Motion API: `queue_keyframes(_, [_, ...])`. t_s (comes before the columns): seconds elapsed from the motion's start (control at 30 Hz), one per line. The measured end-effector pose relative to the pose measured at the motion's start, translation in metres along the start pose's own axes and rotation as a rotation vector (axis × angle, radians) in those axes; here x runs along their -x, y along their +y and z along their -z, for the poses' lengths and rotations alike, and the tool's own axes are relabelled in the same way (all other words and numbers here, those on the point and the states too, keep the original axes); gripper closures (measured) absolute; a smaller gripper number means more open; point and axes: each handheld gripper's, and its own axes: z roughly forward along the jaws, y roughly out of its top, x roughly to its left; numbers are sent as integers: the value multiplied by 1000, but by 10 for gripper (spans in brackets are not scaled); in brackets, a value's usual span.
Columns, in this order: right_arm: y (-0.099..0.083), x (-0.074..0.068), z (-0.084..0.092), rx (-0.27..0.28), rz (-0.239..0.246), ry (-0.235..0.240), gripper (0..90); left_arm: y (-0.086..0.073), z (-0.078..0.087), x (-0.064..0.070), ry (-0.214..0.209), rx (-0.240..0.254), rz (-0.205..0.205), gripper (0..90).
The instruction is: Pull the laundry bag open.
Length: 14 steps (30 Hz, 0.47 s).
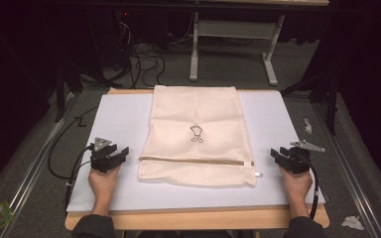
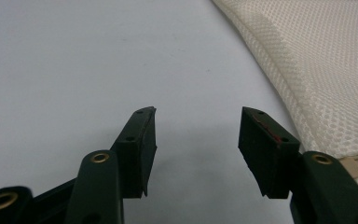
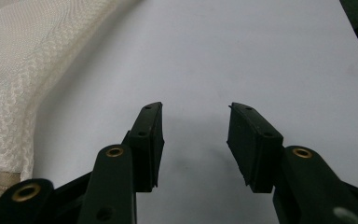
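1. My left tool [image 1: 121, 153] rests on the surface [image 1: 119, 119] at about 8 o'clock, jaws spread wide and holding nothing. In the left gripper view the gap between its pads [image 2: 150, 140] shows bare surface.

2. My right tool [image 1: 279, 154] rests at about 4 o'clock, likewise wide and empty; the right gripper view shows bare surface between its pads [image 3: 151, 140].

3. The mesh laundry bag [image 1: 196, 134] lies flat at the centre of the surface, its far end reaching toward 12 o'clock. Its zipper [image 1: 196, 160] runs across near the 6 o'clock end, with the pull tab [image 1: 258, 174] at the 4 o'clock corner, near my right tool but apart from it.

4. Risk: the mesh is thin and limp. A pinch that is too shallow would, in my judgement, take one layer only, or slip off.

5. Risk: the bag is not held down. If my right tool draws the pull tab while my left tool is idle, the whole bag would likely slide and bunch rather than the zipper travelling.

6. Risk: the pull tab is small and lies flat; jaws coming in too high would close on nothing, too low would scrape the surface.

7. Risk: the mesh could snag on a jaw edge.
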Motion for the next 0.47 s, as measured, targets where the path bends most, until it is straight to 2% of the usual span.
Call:
queue_keyframes(0.17, [0, -2, -2, -16, 16, -6, 553, 0, -1, 1, 5, -13, -10, 458])
queue_keyframes(0.47, [1, -5, -5, -47, 42, -31, 524, 2, -6, 7, 38, -56, -66, 443])
